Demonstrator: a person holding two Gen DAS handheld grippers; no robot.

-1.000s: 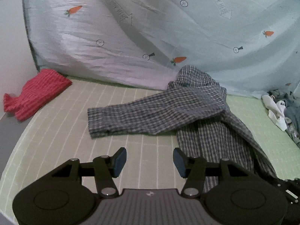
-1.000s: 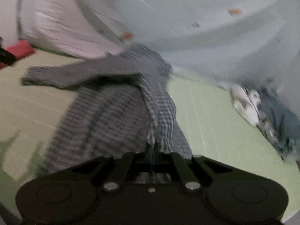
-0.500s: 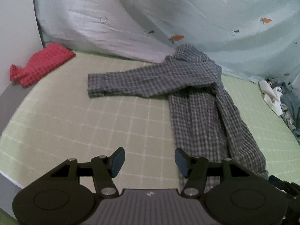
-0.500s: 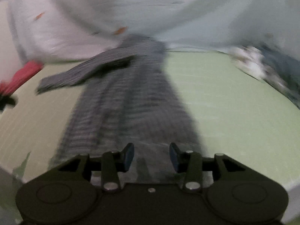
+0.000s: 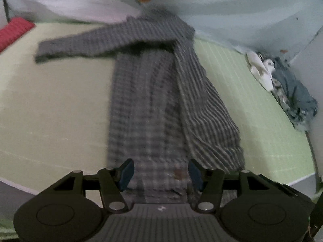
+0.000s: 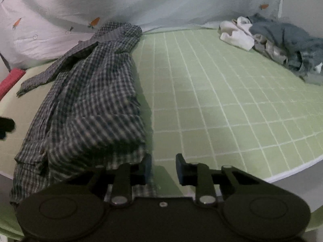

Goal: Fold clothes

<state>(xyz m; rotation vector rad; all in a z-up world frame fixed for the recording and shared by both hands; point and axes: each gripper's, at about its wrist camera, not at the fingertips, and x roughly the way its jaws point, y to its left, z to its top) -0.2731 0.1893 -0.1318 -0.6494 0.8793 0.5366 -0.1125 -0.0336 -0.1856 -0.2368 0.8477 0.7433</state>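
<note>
A grey checked shirt [image 5: 149, 92] lies lengthwise on the green gridded mat [image 5: 262, 121], one sleeve stretched out to the left and its hem at the near edge. My left gripper [image 5: 160, 174] is open, with the hem between its fingers. In the right wrist view the shirt [image 6: 86, 100] lies left of centre. My right gripper [image 6: 163, 168] is open and empty at the shirt's lower right corner, its left finger at the cloth edge.
A pile of white and blue-grey clothes [image 6: 278, 40] lies at the far right of the mat [image 6: 222, 100]. A red folded cloth [image 5: 14, 31] lies at the far left. A pale carrot-print sheet [image 6: 161, 2] hangs behind. The mat's front edge is close.
My right gripper has let go of the shirt hem, opened and shifted right. My left gripper has moved right and forward to the hem, still open. The shirt now lies flat.
</note>
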